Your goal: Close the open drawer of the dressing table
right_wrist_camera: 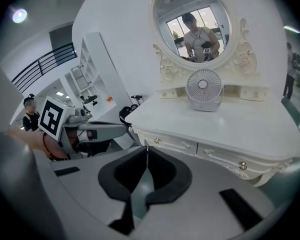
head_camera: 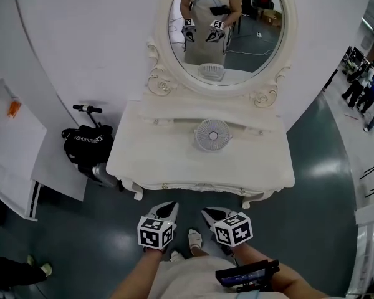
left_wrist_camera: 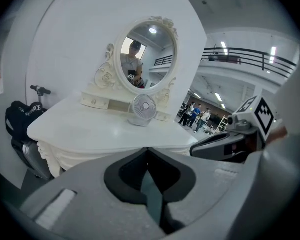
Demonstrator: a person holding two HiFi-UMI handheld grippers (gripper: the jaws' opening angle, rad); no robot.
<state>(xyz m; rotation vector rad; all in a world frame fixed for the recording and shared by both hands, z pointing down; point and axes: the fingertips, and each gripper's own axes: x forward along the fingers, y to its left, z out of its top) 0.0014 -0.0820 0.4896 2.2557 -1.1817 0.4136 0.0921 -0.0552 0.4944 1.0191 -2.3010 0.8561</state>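
The white dressing table (head_camera: 149, 161) stands against the wall, with an oval mirror (head_camera: 237, 42) above it and a small white fan (head_camera: 212, 134) on top. In the right gripper view its front drawers (right_wrist_camera: 176, 145) with round knobs sit flush with the frame. None stands pulled out. Both grippers hover just in front of the table's front edge, apart from it. My left gripper (head_camera: 172, 204) (left_wrist_camera: 148, 149) is shut with nothing between its jaws. My right gripper (head_camera: 206, 211) (right_wrist_camera: 147, 147) is beside it, its pads meeting at the tips, also empty.
A black bag (head_camera: 87, 145) with a handlebar leans by the table's left end. White boards (head_camera: 19, 154) stand at the far left. People (head_camera: 364, 80) stand at the far right. The person's shoes (head_camera: 195, 238) are on the dark floor under the grippers.
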